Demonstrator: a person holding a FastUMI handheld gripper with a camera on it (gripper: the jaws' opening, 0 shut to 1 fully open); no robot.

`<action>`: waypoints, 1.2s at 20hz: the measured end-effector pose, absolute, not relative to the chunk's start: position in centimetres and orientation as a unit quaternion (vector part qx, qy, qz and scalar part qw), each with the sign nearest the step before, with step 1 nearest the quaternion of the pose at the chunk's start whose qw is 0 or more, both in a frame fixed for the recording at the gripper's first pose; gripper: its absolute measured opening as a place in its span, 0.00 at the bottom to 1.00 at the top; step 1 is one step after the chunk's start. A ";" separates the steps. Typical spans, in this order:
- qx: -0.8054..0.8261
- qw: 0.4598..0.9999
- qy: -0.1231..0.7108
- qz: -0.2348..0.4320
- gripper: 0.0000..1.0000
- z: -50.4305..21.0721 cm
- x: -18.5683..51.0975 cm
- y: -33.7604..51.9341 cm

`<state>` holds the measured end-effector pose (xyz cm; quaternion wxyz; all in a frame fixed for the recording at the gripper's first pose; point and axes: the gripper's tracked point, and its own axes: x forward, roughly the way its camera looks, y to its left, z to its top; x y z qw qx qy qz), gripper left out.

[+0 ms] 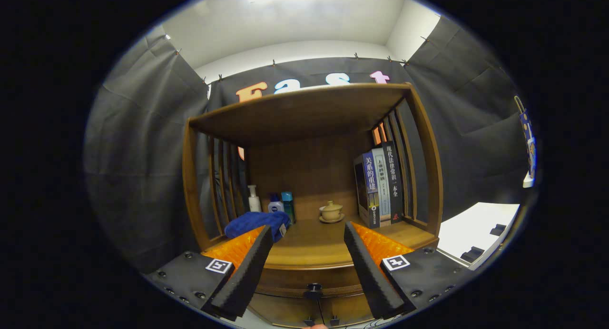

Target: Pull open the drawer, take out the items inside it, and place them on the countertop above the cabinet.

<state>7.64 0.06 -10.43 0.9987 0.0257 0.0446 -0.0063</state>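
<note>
The gripper [308, 234] hangs with its fingers spread wide and nothing between them, and low between them sits the small black knob [313, 288] of the brown wooden drawer front [309, 282], just under the curved front lip of the wooden counter [307, 253]. On the counter a crumpled blue cloth [257, 222] lies touching the left finger's tip, leaving bare wood down the middle. Farther back stand three small bottles [271, 201] at the left, a tan lidded cup on a saucer [331, 211] at centre and a row of upright books [379, 186] against the slatted right side.

Wooden countertop [309, 248]: cloth [254, 223], bottles [271, 201], books [380, 186]
</note>
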 end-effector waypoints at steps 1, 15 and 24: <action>0.031 0.998 0.055 -0.006 0.98 -12.2 8.2 0.0; 0.038 0.985 0.170 -0.015 0.81 -29.6 11.1 0.2; 0.038 0.982 0.182 -0.031 0.48 -31.6 11.5 -0.1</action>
